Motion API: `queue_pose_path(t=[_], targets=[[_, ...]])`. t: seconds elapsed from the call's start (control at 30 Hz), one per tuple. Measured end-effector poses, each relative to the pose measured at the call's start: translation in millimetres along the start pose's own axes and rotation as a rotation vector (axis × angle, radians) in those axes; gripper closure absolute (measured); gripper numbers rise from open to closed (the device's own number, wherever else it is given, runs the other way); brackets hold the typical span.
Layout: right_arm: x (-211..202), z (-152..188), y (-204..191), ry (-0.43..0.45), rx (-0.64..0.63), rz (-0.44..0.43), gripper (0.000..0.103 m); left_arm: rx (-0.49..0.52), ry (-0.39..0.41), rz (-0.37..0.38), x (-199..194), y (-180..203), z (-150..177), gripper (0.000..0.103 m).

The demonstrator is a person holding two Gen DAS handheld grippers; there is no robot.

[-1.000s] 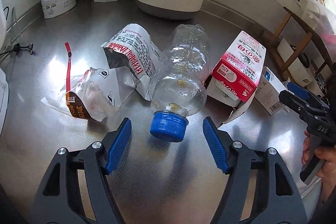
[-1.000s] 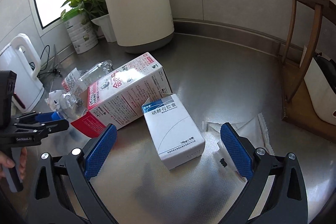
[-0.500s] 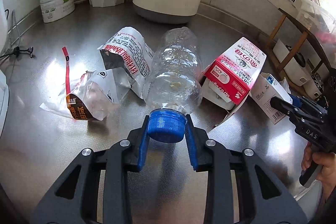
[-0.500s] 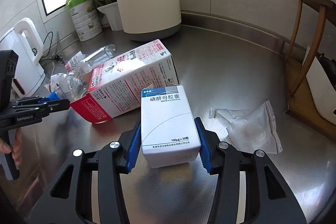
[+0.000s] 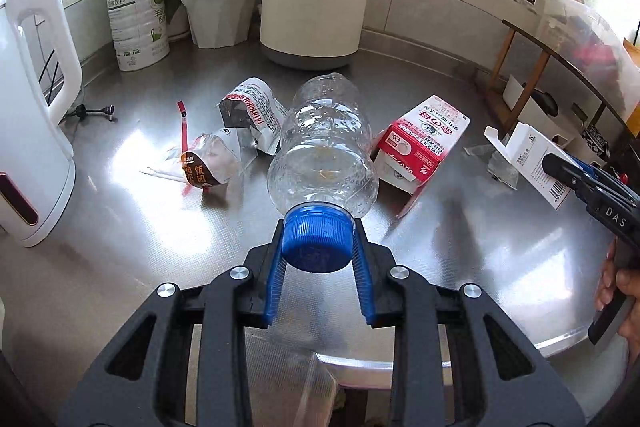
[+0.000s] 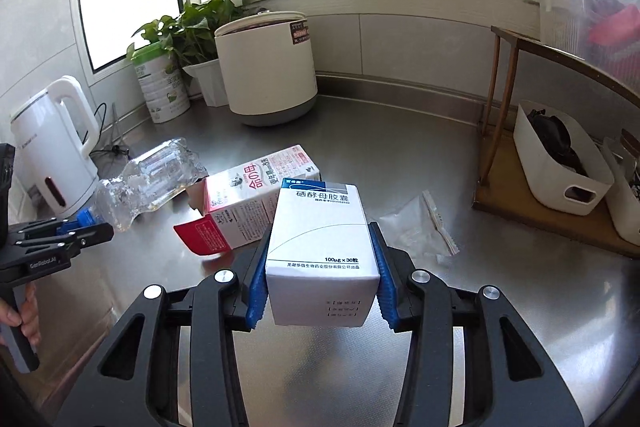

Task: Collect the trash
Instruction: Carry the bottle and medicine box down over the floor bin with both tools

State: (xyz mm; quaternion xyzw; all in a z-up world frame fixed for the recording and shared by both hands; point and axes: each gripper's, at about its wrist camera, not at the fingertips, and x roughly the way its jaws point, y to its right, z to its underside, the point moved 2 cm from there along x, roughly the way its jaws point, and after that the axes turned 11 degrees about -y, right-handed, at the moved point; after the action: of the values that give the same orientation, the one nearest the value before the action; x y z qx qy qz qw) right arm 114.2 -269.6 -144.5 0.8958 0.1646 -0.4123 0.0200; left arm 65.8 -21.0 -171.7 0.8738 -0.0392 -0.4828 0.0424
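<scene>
My left gripper (image 5: 318,247) is shut on the blue cap of a clear plastic bottle (image 5: 324,147) and holds it lifted off the steel counter; the bottle also shows in the right wrist view (image 6: 148,183). My right gripper (image 6: 320,267) is shut on a white medicine box (image 6: 320,235), raised above the counter; the box also shows in the left wrist view (image 5: 536,163). A red and white milk carton (image 5: 420,143) lies on the counter. Torn snack wrappers (image 5: 224,155) lie to the left. A clear plastic wrapper (image 6: 416,231) lies at the right.
A white bin (image 5: 314,15) stands at the back, beside a potted plant (image 5: 216,11) and a green-lidded can (image 5: 136,19). A white kettle (image 5: 32,115) is at the left. A wooden rack (image 6: 552,155) with a white basket stands at the right. The counter's front edge (image 5: 360,359) is close.
Both grippers closed from open, the left on the bottle's cap and the right on the medicine box. Both have since lifted their objects up and pulled back from the counter.
</scene>
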Motion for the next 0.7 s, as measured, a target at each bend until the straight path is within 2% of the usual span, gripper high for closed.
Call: queue_pose_path(t=[0.3,0.53,0.7], targets=[[-48,27,-11,0.023,-0.021,-0.064,0.058,-0.020,0.016,-0.022,-50,16,53,0.074],[-85,68,-34,-0.001,-0.071,-0.167,0.058,-0.039,0.042,-0.034,-96,36,104,0.074],[-109,100,-50,-0.030,-0.130,-0.222,0.058,-0.064,0.040,-0.040,-126,52,153,0.074]])
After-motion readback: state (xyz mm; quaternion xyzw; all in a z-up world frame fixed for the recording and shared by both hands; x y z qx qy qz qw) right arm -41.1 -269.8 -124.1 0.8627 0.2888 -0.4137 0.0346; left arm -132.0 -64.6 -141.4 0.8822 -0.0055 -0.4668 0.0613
